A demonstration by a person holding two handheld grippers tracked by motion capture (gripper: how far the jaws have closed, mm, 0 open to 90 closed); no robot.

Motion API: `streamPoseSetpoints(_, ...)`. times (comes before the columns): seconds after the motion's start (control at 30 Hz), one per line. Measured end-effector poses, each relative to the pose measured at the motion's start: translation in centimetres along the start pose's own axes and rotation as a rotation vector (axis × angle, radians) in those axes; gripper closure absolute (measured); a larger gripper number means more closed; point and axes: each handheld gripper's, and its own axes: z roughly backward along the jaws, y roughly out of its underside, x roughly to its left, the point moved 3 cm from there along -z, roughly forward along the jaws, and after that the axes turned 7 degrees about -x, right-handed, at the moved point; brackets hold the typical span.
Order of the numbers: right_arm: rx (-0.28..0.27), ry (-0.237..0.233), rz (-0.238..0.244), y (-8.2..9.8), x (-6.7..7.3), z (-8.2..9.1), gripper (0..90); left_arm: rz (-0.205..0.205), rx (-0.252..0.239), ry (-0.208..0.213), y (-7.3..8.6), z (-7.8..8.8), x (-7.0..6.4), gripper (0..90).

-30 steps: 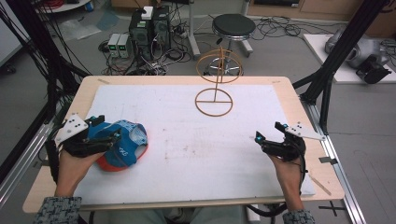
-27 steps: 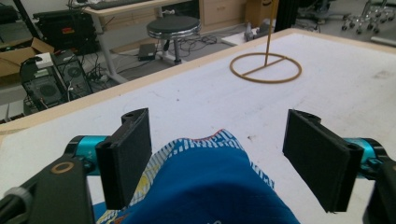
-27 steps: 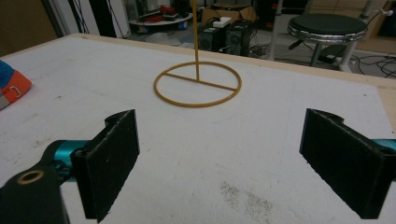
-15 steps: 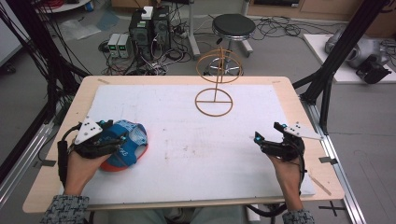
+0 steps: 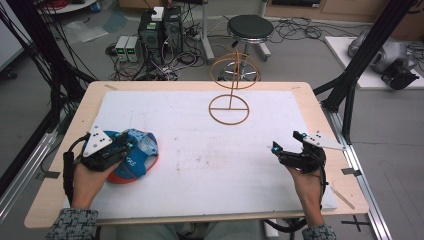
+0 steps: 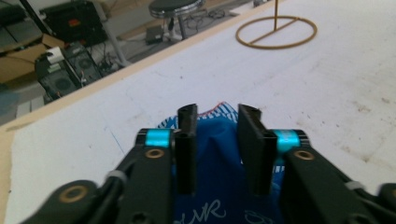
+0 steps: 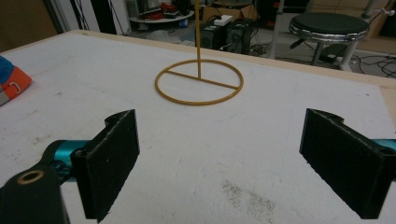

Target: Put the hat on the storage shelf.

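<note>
A blue cloth cap (image 5: pixel 142 156) with an orange brim and white lettering lies on the white mat (image 5: pixel 200 165) at the left. My left gripper (image 5: pixel 125 145) rests on top of it. In the left gripper view the jaws (image 6: pixel 217 114) stand narrow with a raised fold of the blue cap (image 6: pixel 217 186) filling the gap between them. My right gripper (image 5: pixel 286 141) hovers low over the mat at the right, open, with bare mat between its fingers (image 7: pixel 219 140). The cap's orange edge (image 7: pixel 11 81) shows far left in the right gripper view.
A gold wire stand (image 5: pixel 229 109), a flat ring base with a post and an upper ring (image 5: pixel 235 72), stands at the table's far middle (image 6: pixel 276 45) (image 7: pixel 198 42). Behind the table are a black stool (image 5: pixel 250 27), computer boxes and cables. Black frame poles flank both sides.
My left gripper has moved right onto the cap and its jaws now hold a fold of it. The right gripper has stayed in place.
</note>
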Motion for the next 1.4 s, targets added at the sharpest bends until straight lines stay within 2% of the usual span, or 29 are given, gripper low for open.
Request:
streamPoseSetpoints(0.03, 0.002, -0.001, 0.0, 0.0, 0.1, 0.0, 11.0, 0.013, -0.016, -0.004, -0.2, 0.2, 0.0, 77.2)
streamPoseSetpoints(0.1, -0.001, -0.001, 0.007, 0.0, 0.1, -0.1, 11.0, 0.017, -0.019, -0.005, -0.2, 0.2, 0.1, 83.0)
streamPoseSetpoints(0.13, -0.001, -0.001, 0.007, 0.0, 0.1, -0.1, 11.0, 0.02, -0.018, -0.004, -0.2, 0.3, 0.1, 83.0)
streamPoseSetpoints(0.17, 0.0, 0.001, 0.006, 0.1, 0.0, -0.1, 11.0, 0.023, -0.017, -0.003, -0.2, 0.3, 0.1, 87.7)
streamPoseSetpoints(0.4, 0.007, -0.001, 0.005, 0.3, 0.0, -0.2, 11.0, 0.047, -0.029, 0.0, -0.4, 0.4, 0.4, 89.4)
streamPoseSetpoints(0.43, 0.007, 0.0, 0.002, 0.3, -0.1, -0.2, 11.0, 0.073, -0.035, 0.004, -0.7, 0.5, 0.5, 89.5)
streamPoseSetpoints(0.47, 0.007, 0.0, 0.002, 0.3, -0.1, -0.2, 11.0, 0.073, -0.035, 0.004, -0.7, 0.5, 0.5, 89.5)
streamPoseSetpoints(0.63, 0.003, 0.003, -0.02, 0.4, -0.4, 0.0, 11.0, 0.131, -0.058, 0.011, -1.3, 0.6, 0.9, 89.5)
streamPoseSetpoints(0.7, -0.001, 0.004, -0.019, 0.4, -0.5, 0.0, 11.0, 0.139, -0.065, 0.011, -1.5, 0.7, 1.0, 89.5)
streamPoseSetpoints(0.87, 0.008, 0.005, -0.028, 0.6, -0.7, -0.1, 11.0, 0.159, -0.104, 0.008, -3.0, 0.8, 1.5, 89.6)
streamPoseSetpoints(1.0, 0.001, 0.003, -0.026, 0.7, -0.8, -0.1, 11.0, 0.16, -0.128, 0.005, -4.5, 0.6, 2.0, 89.6)
streamPoseSetpoints(1.27, 0.003, 0.01, -0.048, 1.0, -1.4, 0.0, 11.0, 0.135, -0.172, 0.008, -8.1, -0.2, 2.3, 89.6)
streamPoseSetpoints(1.3, 0.002, 0.013, -0.048, 1.0, -1.5, 0.0, 11.0, 0.131, -0.18, 0.009, -9.0, -0.6, 2.3, 89.6)
streamPoseSetpoints(1.33, 0.002, 0.013, -0.048, 1.0, -1.5, 0.0, 11.0, 0.131, -0.18, 0.009, -9.0, -0.6, 2.3, 89.6)
streamPoseSetpoints(1.37, 0.003, 0.016, -0.051, 1.2, -1.6, 0.0, 11.0, 0.123, -0.187, 0.008, -9.9, -0.9, 2.3, 89.6)
streamPoseSetpoints(1.4, 0.006, 0.016, -0.056, 1.2, -1.6, 0.0, 11.0, 0.123, -0.187, 0.008, -9.9, -0.9, 2.3, 89.6)
